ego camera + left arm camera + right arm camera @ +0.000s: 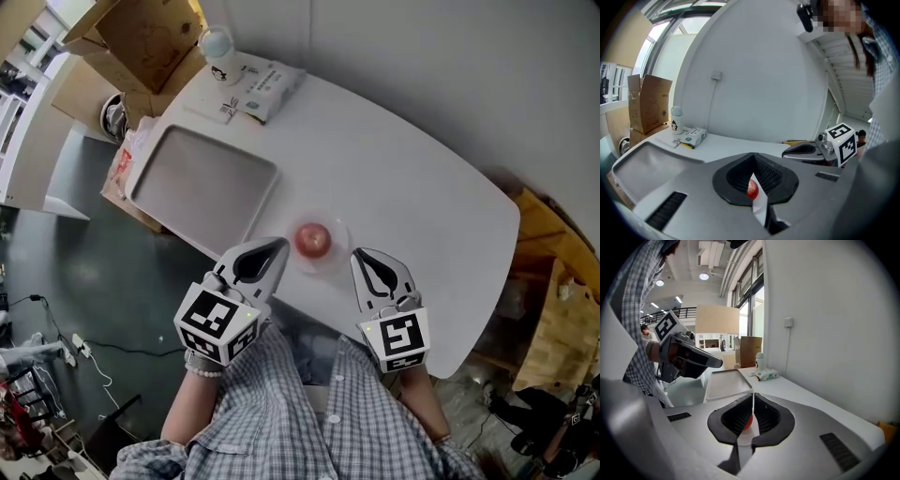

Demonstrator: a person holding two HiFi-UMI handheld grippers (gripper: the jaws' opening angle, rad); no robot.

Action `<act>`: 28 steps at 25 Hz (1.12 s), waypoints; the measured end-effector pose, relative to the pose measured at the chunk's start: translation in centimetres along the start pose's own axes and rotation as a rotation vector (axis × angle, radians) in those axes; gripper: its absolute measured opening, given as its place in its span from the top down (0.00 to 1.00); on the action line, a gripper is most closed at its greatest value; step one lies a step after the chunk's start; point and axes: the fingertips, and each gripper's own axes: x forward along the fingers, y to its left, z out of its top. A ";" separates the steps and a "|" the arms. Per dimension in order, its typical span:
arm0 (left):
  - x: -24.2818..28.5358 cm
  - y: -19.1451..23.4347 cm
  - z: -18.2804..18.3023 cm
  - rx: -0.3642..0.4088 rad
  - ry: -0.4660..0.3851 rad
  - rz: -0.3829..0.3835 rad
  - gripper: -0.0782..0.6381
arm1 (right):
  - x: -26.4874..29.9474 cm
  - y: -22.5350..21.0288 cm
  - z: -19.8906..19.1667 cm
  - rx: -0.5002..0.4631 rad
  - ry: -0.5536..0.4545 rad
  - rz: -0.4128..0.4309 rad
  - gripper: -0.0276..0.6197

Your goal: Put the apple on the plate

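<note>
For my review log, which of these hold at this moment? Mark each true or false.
1. The apple sits between the left gripper and the right gripper. True.
2. The left gripper grips the apple. False: its jaws are shut on nothing, and the apple lies ahead of them.
3. The right gripper's jaws are wide open. False: they are shut.
4. The apple lies in the tray. False: it lies to the right of the tray, near the table's front edge.
5. A bottle stands beside a packet. True.
</note>
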 end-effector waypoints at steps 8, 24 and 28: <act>3.2 3.9 -3.1 -0.169 0.084 0.017 0.88 | 2.3 -2.5 -2.6 0.053 0.073 -0.050 0.92; 7.0 5.9 -11.0 -0.298 0.317 -0.036 0.88 | 6.3 -4.1 -10.0 0.248 0.281 -0.103 0.91; 7.4 5.9 -12.6 -0.291 0.363 -0.043 0.88 | 6.9 -3.5 -11.9 0.283 0.335 -0.079 0.91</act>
